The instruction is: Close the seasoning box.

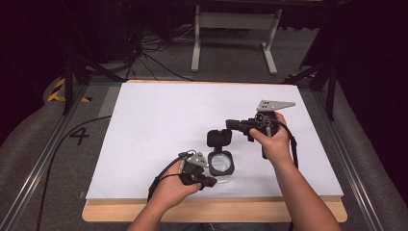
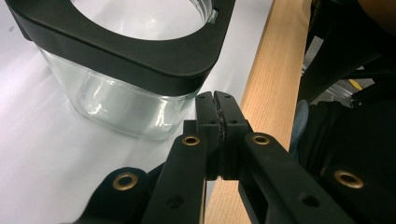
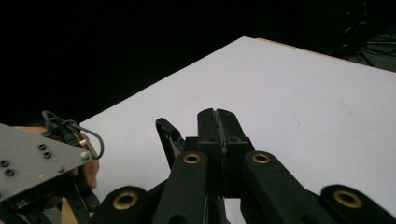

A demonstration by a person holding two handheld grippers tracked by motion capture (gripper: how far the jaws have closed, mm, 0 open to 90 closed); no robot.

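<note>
A glass jar (image 1: 221, 163) is seen near the front edge of the desk (image 1: 159, 110), with its mouth open. A thick black collar with rounded corners is fitted around its top. The glass is clear, smooth and shiny, and the white desk top can be seen through it. Just behind the jar a black lid (image 1: 219, 138) is seen, small and squarish; it touches the collar or comes very close to it, and which one cannot be told.

The left claw (image 1: 210, 181) is held low, just beside the front of the jar. In the left gripper view its two black jaws are pressed flat together, and nothing is held between them. The jar wall (image 2: 121, 107) is seen very near the tips, a little to one side.

The right claw (image 1: 230, 123) is held just beside the lid, on the lid's right. In the right gripper view its jaws are also pressed together, with nothing in them.

The step in hand is judged to be the shutting of the jar. For the next move, the right jaws must be spread and placed around the lid, and the jar must be kept steady by the left claw. A soft touch is needed, since smooth glass can slip on the smooth white top.
</note>
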